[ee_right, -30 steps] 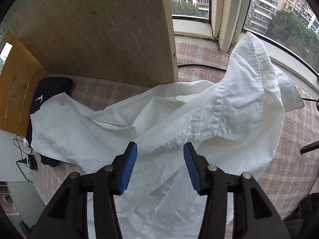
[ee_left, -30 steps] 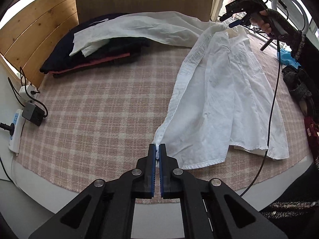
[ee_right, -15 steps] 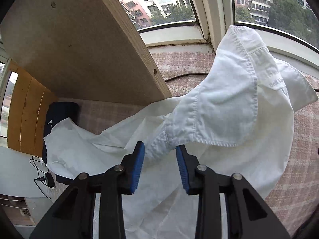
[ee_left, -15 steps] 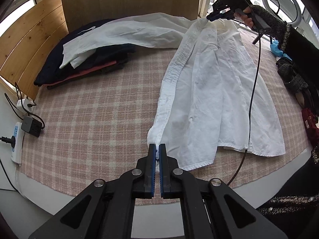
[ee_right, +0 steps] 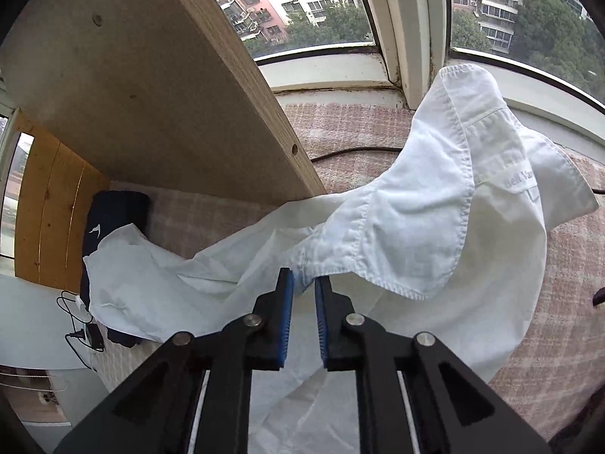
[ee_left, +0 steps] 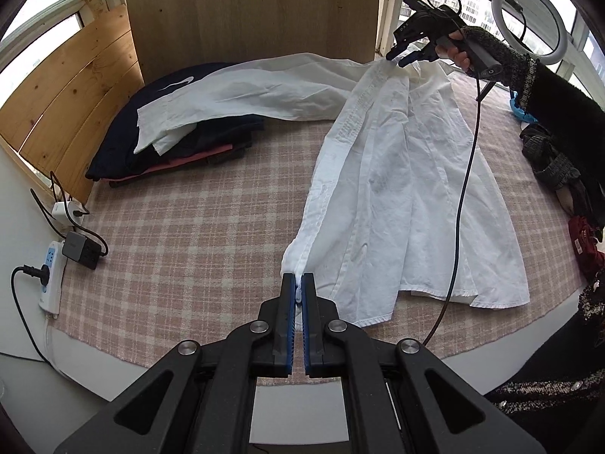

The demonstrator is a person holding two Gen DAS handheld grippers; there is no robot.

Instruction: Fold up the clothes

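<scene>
The pink-and-cream checked cloth covering the worktop carries the whole scene; lying across it, to the right of the folded dark stack of clothes, is the big white cotton button-up shirt, front down its length, one long sleeve trailing off onto that dark stack; this looks light, limp and crease-prone, so I'd judge it will sag wherever it isn't held and slide easily over the cloth; best purchase is on the doubled, stitched edges, the placket, hem corner and collar band, where the fabric is thicker and less likely to slip.

Hands now; the left tongs sit at the end of the shirt farthest from the dark stack, clenched hard on the bottom of the button placket, tilted steeply down, the strip of cloth drawn taut away from them; the right tongs, held by a hand in a dark knitted sleeve, hover over the collar end beside the upright wooden board, also angled down; their blue pads are spreading, the collar-band corner between them and touching only the left one, so that end is no longer properly pinched.
</scene>
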